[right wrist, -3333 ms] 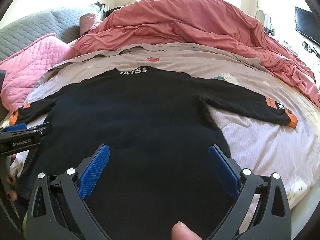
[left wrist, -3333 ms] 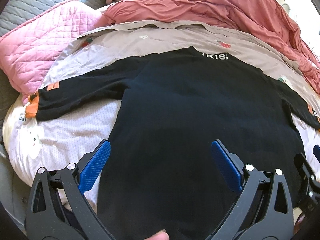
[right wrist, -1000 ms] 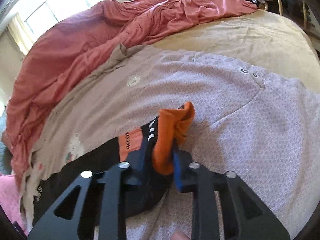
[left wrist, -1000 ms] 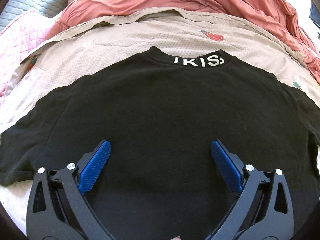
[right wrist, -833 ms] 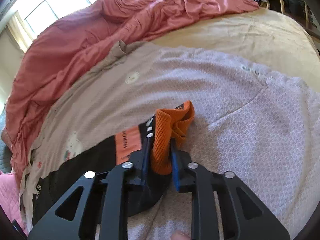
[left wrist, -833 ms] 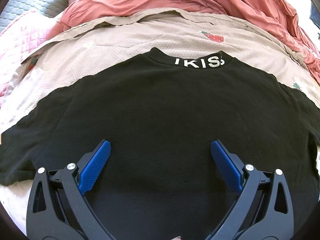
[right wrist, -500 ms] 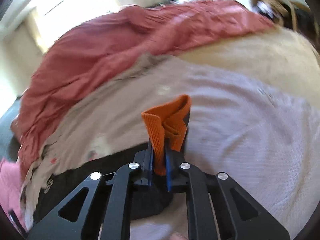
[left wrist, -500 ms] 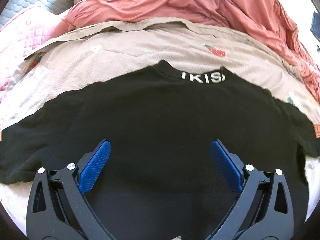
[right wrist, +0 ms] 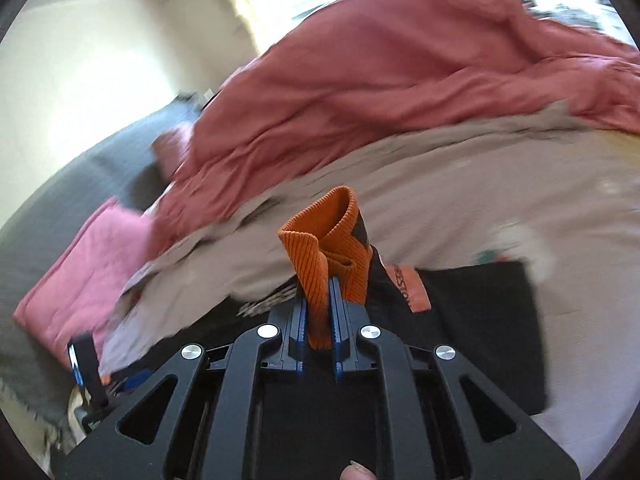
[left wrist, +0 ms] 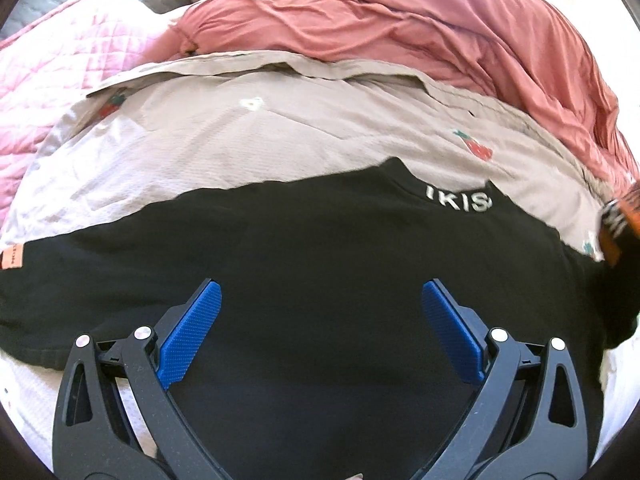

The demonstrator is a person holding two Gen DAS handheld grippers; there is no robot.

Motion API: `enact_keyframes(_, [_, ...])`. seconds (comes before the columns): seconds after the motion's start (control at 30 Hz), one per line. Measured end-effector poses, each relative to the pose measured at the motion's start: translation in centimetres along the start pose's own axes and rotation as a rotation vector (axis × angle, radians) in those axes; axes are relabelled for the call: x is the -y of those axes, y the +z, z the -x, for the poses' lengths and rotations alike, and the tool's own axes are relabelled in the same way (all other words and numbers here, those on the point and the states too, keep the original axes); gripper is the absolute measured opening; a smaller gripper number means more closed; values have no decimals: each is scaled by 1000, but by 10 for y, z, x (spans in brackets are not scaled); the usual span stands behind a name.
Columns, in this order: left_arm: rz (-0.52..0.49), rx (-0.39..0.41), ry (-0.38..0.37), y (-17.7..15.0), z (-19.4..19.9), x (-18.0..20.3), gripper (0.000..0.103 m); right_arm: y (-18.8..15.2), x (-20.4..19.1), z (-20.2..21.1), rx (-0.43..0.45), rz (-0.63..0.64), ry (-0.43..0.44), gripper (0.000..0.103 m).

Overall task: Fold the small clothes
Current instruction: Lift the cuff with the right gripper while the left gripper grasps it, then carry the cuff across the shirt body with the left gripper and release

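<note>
We are at a bed [left wrist: 248, 148] spread with a pale printed sheet, a rumpled red duvet [left wrist: 420, 28] heaped at its far side. Our right tongs [right wrist: 318, 300] are clenched on the orange ribbed cuff [right wrist: 324, 240] of the black sweatshirt [left wrist: 320, 280], the cuff standing up between the blue pads with the sleeve trailing below. Our left tongs [left wrist: 320, 320] hover released, jaws wide, over the sweatshirt's chest, gripping nothing. The garment lies flat, back up, on the bed, its collar lettering away from us.

We judge this the first fold: the right sleeve is lifted to be carried across the body. Next we need to sweep the cuff inward and lay it flat on the torso, perhaps with the left tongs pinning the shoulder.

Compared with a second ago, the cuff has risen off the sheet and the right view has swung toward the pillows; the left tongs have barely shifted.
</note>
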State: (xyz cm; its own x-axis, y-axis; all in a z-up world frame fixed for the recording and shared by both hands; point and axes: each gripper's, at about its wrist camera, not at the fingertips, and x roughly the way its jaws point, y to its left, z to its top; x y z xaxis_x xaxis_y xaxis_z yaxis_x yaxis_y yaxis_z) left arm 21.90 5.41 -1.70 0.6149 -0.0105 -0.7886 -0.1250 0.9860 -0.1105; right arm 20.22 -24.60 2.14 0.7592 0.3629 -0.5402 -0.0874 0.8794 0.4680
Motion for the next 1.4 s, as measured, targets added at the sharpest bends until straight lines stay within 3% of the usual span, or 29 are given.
enact_keyframes(0.13, [86,-6,-29,5,0,-23,94,-29,-42,-40,-96,69,45,9])
enact_keyframes(0.3, [154,-12,-53,8,-3,-41,94,-73,-78,-81,-229,186,25,14])
enact_keyframes(0.43, [154,-21,-94,5,-5,-39,94,-91,-81,-86,-326,192,73,35])
enact_keyframes(0.53, [153,-29,-159,2,-7,-32,94,-85,-74,-67,-304,158,115,44])
enact_keyframes(0.63, [147,-32,-239,-3,-9,-22,94,-75,-65,-42,-246,155,99,50])
enact_keyframes(0.9, [28,-83,-437,-16,-8,37,93,-67,-17,2,-167,95,-10,51])
enact_keyframes(1.0, [-15,-108,-432,-19,-17,55,92,-67,-3,10,-146,77,-47,51])
enact_keyframes(1.1, [-42,-134,-394,-21,-33,70,74,-68,7,13,-139,37,-51,53])
enact_keyframes(1.13, [-45,-133,-390,-22,-34,71,61,-69,9,13,-136,29,-57,54])
enact_keyframes(1.17, [-61,-124,-372,-23,-36,75,56,-70,11,13,-135,25,-61,54])
enact_keyframes(1.27, [-123,-95,-360,-28,-33,84,19,-70,15,11,-136,7,-78,54])
enact_keyframes(1.4, [-149,-52,-361,-25,-23,80,12,-69,12,8,-129,10,-88,54])
